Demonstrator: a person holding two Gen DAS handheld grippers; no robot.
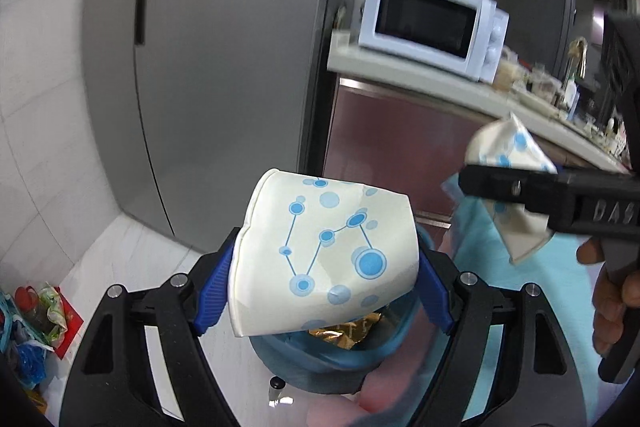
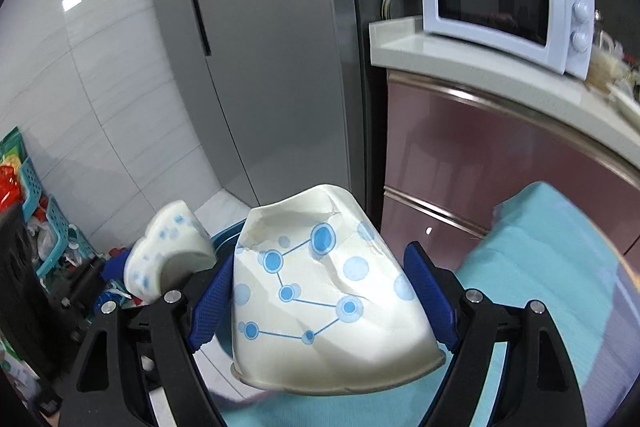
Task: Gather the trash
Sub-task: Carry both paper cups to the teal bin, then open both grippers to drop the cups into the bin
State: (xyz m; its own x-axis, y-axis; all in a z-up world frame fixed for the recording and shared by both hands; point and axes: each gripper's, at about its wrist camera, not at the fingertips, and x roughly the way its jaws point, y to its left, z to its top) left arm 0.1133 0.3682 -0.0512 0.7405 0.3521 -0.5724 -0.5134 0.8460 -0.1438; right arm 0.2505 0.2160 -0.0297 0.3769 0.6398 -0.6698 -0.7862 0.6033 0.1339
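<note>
My left gripper [image 1: 324, 259] is shut on a white paper cup with blue dots [image 1: 320, 251], held sideways between the blue pads. Right under it stands a bin with a blue bag [image 1: 360, 359] and a gold wrapper [image 1: 344, 331] inside. My right gripper [image 2: 320, 283] is shut on a crumpled cup of the same print [image 2: 320, 299], rim toward the camera. In the left wrist view the right gripper [image 1: 516, 195] and its crushed cup [image 1: 504, 151] hang to the right of the bin. In the right wrist view the left gripper [image 2: 120, 267] and its cup [image 2: 168, 251] are at the left, the bin rim [image 2: 224, 239] behind.
A grey fridge [image 1: 224, 67] stands behind the bin. A white microwave [image 1: 428, 23] sits on a cluttered counter [image 1: 540, 107] to the right. A teal cloth [image 2: 540, 247] covers a table edge at right. Baskets and bags [image 1: 32, 315] lie on the floor at left. A hand [image 1: 612, 299] holds the right gripper.
</note>
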